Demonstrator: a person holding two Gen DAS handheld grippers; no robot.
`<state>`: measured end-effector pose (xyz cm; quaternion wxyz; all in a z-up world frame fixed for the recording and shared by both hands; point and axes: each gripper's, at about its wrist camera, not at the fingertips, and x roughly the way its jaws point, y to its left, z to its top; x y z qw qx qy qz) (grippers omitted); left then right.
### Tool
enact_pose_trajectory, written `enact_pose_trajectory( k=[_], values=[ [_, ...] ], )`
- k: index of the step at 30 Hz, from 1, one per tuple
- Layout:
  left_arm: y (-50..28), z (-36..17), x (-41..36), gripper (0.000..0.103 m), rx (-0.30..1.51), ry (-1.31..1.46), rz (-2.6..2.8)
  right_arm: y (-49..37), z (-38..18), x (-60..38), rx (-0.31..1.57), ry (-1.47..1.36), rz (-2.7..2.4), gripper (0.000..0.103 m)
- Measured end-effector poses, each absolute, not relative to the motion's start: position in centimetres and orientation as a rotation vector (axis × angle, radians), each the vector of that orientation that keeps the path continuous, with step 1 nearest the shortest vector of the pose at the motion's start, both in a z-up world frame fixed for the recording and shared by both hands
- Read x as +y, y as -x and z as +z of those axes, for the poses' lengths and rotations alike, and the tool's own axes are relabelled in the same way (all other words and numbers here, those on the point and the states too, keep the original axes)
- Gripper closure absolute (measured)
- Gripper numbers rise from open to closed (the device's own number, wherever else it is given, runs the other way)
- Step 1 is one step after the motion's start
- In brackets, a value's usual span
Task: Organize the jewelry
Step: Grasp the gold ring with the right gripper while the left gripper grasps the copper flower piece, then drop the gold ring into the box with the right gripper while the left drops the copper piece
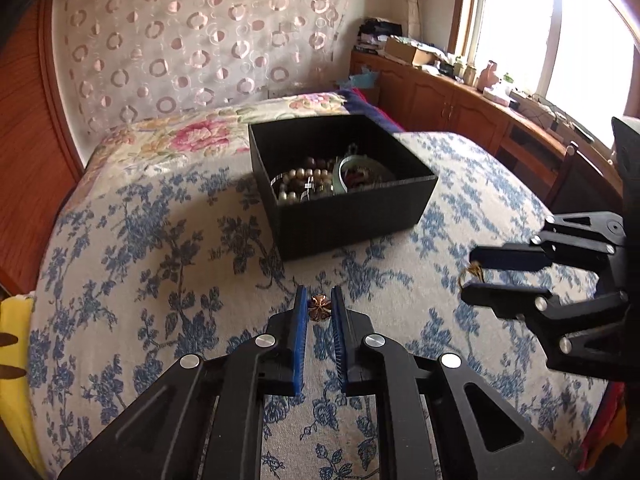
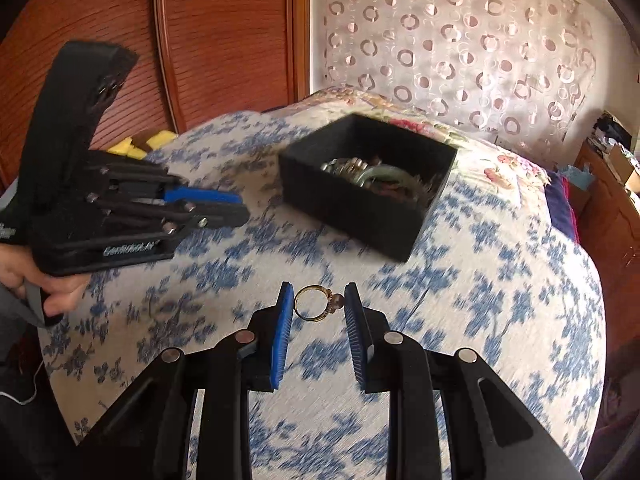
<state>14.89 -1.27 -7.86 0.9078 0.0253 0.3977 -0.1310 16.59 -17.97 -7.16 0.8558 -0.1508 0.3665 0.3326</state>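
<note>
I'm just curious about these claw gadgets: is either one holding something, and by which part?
The left gripper pinches a small flower-shaped trinket by its sides. The right gripper holds a gold ring, band against one pad, stone against the other.

The only readable lettering is pale print on the black side of the left gripper (image 2: 236, 208), seen from the right wrist view; it looks like "GenRobot.AI", though motion blur leaves the last letters uncertain

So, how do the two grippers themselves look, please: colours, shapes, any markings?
Both are black plastic linkage frames with round silver pins. The left gripper and the right gripper each have two flat fingers with ribbed blue pads. The right wrist view shows pale lettering on the left gripper's body, too blurred to read surely.
</note>
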Motion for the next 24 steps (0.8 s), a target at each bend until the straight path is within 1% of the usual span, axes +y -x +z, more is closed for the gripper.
enact_pose_trajectory(
  k=[9,24],
  values=[
    [-16.2,-5.4,-1.4,0.092,0.756,-0.039,-0.244,-21.1,-4.6,-18.2,0.707,0.27,0.678,0.074],
    [-21.4,-4.0,-2.3,0.092,0.734,-0.031,-0.257,-27.1,-5.0,-17.7,0.713,0.222,0.662,0.073]
  ],
)
